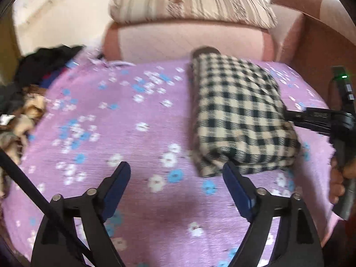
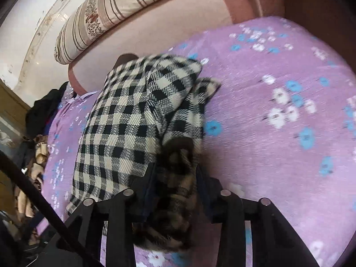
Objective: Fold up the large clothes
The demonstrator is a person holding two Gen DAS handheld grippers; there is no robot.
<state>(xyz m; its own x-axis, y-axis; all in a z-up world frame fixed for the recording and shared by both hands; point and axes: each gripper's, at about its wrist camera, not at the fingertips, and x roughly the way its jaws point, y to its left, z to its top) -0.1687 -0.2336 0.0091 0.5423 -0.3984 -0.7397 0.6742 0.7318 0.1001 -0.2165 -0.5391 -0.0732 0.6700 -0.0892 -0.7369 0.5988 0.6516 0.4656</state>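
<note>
Checked coat (image 1: 238, 115), folded into a bundle on the bed (image 1: 124, 120), is pinched at its edge by the right claw (image 2: 175, 178), likely to shift it, while the left claw (image 1: 176, 184) hangs spread and empty.

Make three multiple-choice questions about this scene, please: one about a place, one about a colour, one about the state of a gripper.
1. Where does the checked garment lie?
A. on the purple flowered bedspread
B. on the striped cushion
C. on the floor

2. What colours is the garment's check?
A. red and white
B. dark and cream
C. green and yellow

3. What does the right hand-held gripper do?
A. hangs open above the bed
B. is shut on the garment
C. holds a cushion

Answers: 1 A, purple cloth shows all around it; 2 B, both views show it; 3 B, fabric is bunched between its fingers, while the left hand-held gripper is open.
</note>
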